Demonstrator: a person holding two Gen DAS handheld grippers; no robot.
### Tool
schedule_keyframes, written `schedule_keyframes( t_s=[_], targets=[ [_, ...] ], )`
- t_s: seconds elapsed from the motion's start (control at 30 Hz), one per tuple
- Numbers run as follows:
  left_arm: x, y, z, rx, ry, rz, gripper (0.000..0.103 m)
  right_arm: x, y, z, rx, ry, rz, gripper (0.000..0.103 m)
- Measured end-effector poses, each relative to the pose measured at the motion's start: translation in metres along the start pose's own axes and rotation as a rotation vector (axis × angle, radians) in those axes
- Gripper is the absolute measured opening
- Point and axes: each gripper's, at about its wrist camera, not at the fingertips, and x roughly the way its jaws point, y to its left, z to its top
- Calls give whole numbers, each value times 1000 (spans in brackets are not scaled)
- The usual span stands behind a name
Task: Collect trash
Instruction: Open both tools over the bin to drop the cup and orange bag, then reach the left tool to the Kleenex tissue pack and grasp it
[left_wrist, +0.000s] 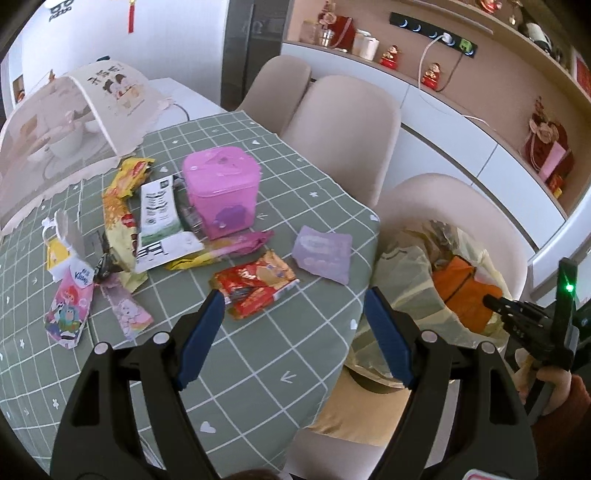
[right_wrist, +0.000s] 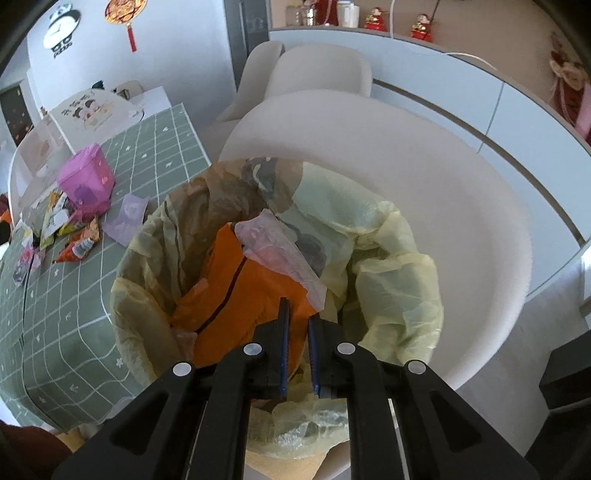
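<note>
Left gripper (left_wrist: 293, 334) hovers over the near edge of the table (left_wrist: 229, 391), its blue pads spread wide with nothing between them. Just beyond its left pad lies a red snack wrapper (left_wrist: 255, 286), flat on the green checked cloth, and that looks like the next piece to take. The right gripper (right_wrist: 297, 347) hangs over the bin bag (right_wrist: 399, 280), a yellowish liner set on the seat of a pale chair (right_wrist: 461, 206) beside the table; its jaws are drawn nearly together, and I see nothing clamped between the pads, though thin film would be hard to make out there. Inside the bag sit an orange bag (right_wrist: 236, 291) and a pale plastic scrap (right_wrist: 277, 251).

By my reading, one drop-off at the bag is ending while the left side sets up the next pick. That pick calls for lowering the wide pads around the red wrapper and pinching an edge that stands proud, since it lies flat.

Farther on, a lilac packet (left_wrist: 321, 254) lies near the table's right edge, and a pink and yellow wrapper (left_wrist: 229, 249) lies just behind the red one. A pink lidded box (left_wrist: 221, 192) stands in the middle, probably not trash, crowding the white label sheet (left_wrist: 159, 218) and yellow packet (left_wrist: 118, 206) beside it. Tissue packs (left_wrist: 72, 299) lie at left. At the far end is a mesh food cover (left_wrist: 59, 122).
</note>
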Motion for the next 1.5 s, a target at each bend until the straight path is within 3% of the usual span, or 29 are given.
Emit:
schedule_keyframes(
  t_s=[0.17,0.27,0.43,0.6,0.7,0.87,1.03,1.2,1.3,1.5],
  targets=[
    [-4,13,2,-15,-19,5,74,-22,-2,5,41,-53,-15,13],
    [-8,23,4,-30,-47,7,74,-38,2,9,45,-86,-26,20],
    [-9,45,7,-72,-55,-28,74,-61,13,20,61,-155,-39,22],
    [-10,71,7,-110,-56,-29,74,-85,42,36,44,-242,18,25],
    [-16,92,7,-126,-77,13,74,-99,70,44,3,-328,80,35],
    [-31,127,1,-165,-124,83,81,-106,123,52,-100,-415,191,36],
    [-45,170,-8,-231,-130,122,81,-98,175,58,-186,-385,254,36],
    [-60,212,-22,-297,-130,170,81,-77,222,56,-242,-289,353,36],
    [-60,231,-29,-325,-117,157,81,-61,245,51,-248,-225,403,36],
    [-49,247,-33,-312,-97,149,81,-42,272,39,-261,-164,360,36]
  ],
)
